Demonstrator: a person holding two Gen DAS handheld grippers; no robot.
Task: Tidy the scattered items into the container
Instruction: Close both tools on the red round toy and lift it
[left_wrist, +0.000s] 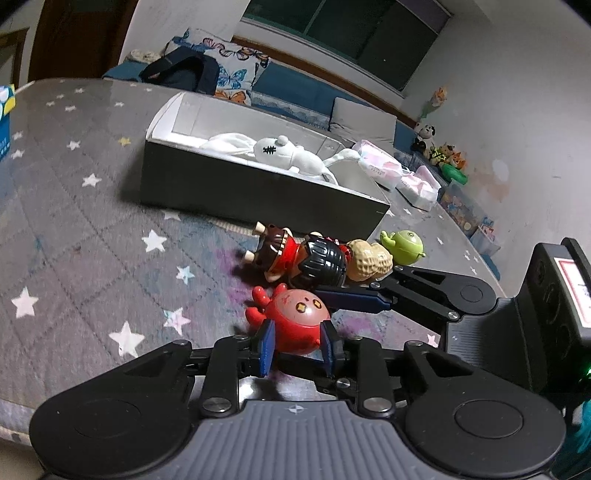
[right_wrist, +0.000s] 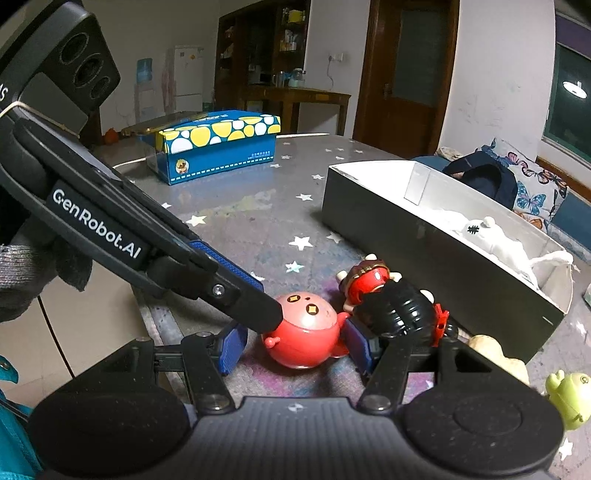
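A round red toy (left_wrist: 293, 319) lies on the star-patterned table. My left gripper (left_wrist: 297, 349) has its two blue pads against the toy's sides, shut on it. In the right wrist view the same red toy (right_wrist: 304, 334) sits between my right gripper's (right_wrist: 295, 343) spread pads, which stand apart from it; that gripper is open. A black-and-red figure (left_wrist: 295, 254), a peanut toy (left_wrist: 369, 260) and a green toy (left_wrist: 404, 245) lie just beyond. The open box (left_wrist: 258, 195) holds a white plush (left_wrist: 280, 153).
A blue tissue box (right_wrist: 218, 147) stands at the table's far side. White packets (left_wrist: 391, 168) lie past the box. The table's near edge (right_wrist: 147, 314) is close to the red toy. A sofa with cushions is behind.
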